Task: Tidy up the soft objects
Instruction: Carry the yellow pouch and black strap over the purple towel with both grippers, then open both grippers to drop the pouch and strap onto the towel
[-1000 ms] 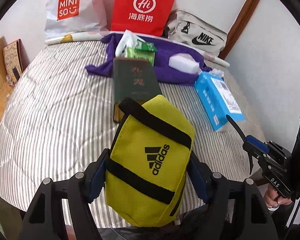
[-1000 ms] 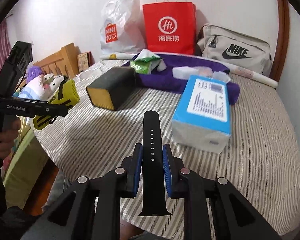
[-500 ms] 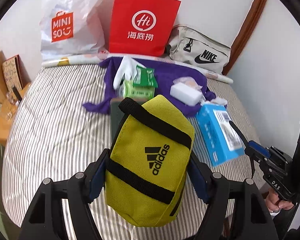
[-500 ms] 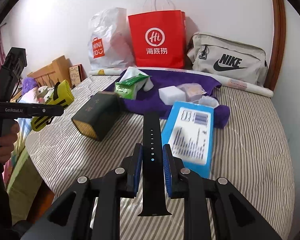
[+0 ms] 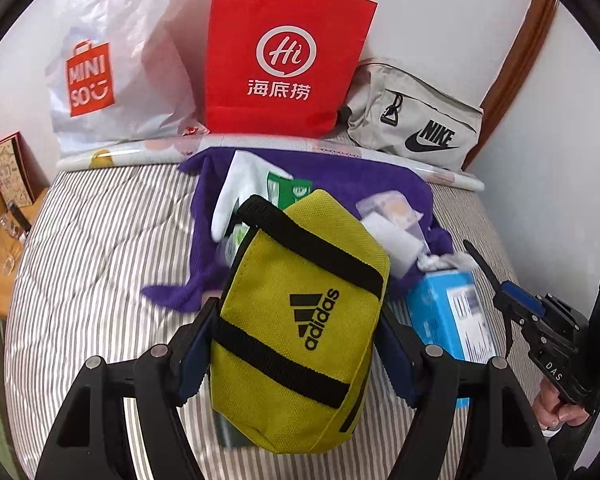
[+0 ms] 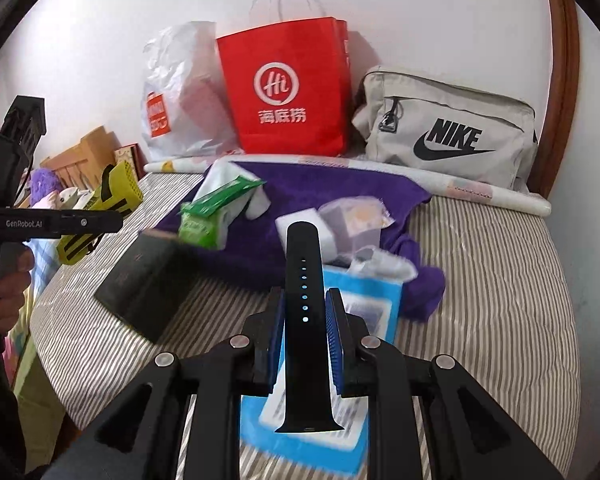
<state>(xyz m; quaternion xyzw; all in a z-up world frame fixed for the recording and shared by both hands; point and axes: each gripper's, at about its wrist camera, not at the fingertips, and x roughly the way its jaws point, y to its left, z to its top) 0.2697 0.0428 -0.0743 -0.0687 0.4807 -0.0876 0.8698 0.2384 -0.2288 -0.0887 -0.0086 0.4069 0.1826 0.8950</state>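
Two loads in the air over a crowded bed: the left gripper is clamped across the middle of a yellow pouch, its blue pads pressing the fabric sides, while the right gripper is clamped on a black strap standing upright between its pads.

The risks, judged from here, lie in the grips and the clutter. The pouch is soft and bulges above and below the pads; a squeeze on yielding cloth could let it sag or slide out, most likely if the hand tips further down. The strap is thin and smooth, held only along a short stretch near its lower half, so it could pivot or slip through. Below both lie loose things: a purple cloth, a green packet, a blue box, a dark box. A low pass could drag the cloth and scatter what rests on it.

In the left view the pouch fills the lower centre of the frame, right between the fingers, its top edge reaching up over the cloth. In the right view the strap runs from bottom centre up to mid-frame, above the blue box. A red bag and a grey bag stand at the upper centre and upper right, well apart from both grippers.
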